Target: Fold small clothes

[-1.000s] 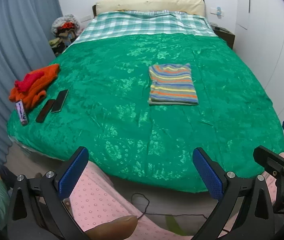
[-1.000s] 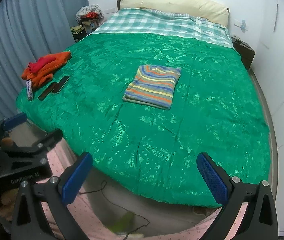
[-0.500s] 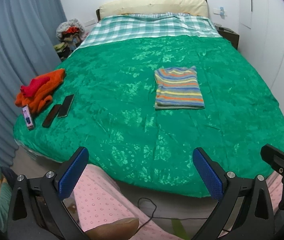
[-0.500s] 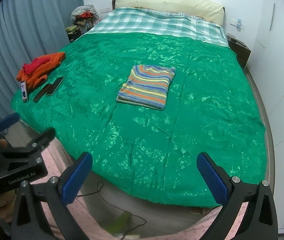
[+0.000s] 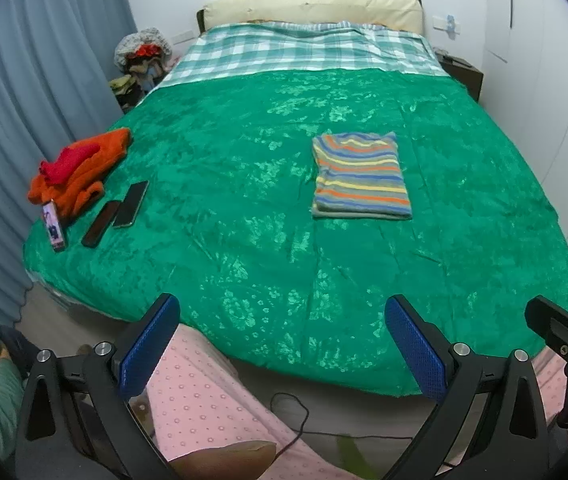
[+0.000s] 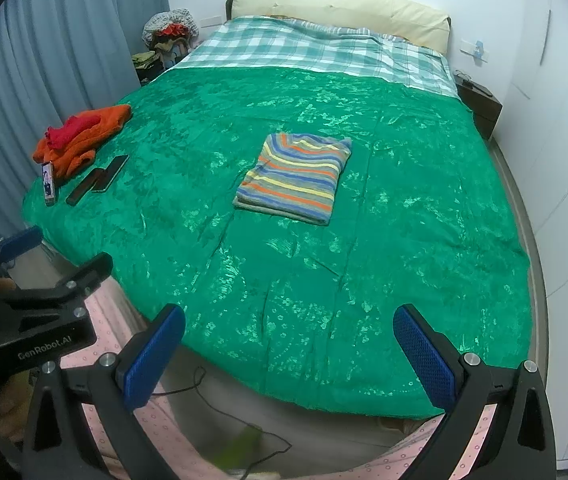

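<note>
The jaws of the left gripper [image 5: 282, 344] are spread wide with nothing between them, and those of the right gripper [image 6: 289, 354] are held equally wide and empty. Both tools are kept off the foot of the bed, above the person's pink dotted trousers [image 5: 208, 404].

The striped garment [image 5: 360, 176] is seen folded into a neat rectangle, laid flat on the green bedspread [image 5: 244, 240] near the middle of the bed, at about one o'clock from the left gripper. In the right wrist view the same garment [image 6: 296, 178] is placed at roughly twelve o'clock and well apart from the blue pads [image 6: 424, 358].

A heap of orange and red clothes [image 5: 78, 170] is left at about ten o'clock near the bed's left edge. Just beside it, three phones [image 5: 130, 204] are lined up, one with its screen lit. A checked sheet [image 5: 304, 50] and a cream pillow [image 5: 312, 4] are found at the head of the bed. A grey-blue curtain [image 5: 24, 100] is hung along the left side. A black cable [image 5: 296, 416] is trailed across the floor.
</note>
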The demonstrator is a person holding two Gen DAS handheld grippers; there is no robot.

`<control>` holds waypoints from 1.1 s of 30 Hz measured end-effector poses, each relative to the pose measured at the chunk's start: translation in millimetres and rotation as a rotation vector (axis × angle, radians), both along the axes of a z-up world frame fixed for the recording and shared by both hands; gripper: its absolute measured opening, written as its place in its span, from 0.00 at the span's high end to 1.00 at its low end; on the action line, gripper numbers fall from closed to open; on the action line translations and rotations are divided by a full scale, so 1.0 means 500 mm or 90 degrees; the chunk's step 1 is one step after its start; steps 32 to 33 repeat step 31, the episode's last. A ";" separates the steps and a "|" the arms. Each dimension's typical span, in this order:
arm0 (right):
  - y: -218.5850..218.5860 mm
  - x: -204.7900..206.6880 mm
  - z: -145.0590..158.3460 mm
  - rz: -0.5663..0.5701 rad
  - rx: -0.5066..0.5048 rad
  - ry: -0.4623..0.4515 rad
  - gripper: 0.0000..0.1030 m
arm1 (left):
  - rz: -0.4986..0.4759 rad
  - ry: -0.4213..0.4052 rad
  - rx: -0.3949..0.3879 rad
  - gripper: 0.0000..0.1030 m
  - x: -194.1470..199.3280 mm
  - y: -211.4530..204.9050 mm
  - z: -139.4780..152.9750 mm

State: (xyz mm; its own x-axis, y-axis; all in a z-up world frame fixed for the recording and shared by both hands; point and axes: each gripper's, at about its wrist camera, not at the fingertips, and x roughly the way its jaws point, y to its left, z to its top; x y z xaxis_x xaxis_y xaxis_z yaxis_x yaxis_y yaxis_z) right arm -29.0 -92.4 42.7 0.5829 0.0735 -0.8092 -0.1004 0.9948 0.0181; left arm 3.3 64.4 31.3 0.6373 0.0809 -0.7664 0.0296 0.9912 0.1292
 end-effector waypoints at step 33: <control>0.000 0.012 -0.003 -0.006 -0.003 0.009 0.00 | -0.007 -0.007 -0.023 0.01 0.008 -0.001 0.002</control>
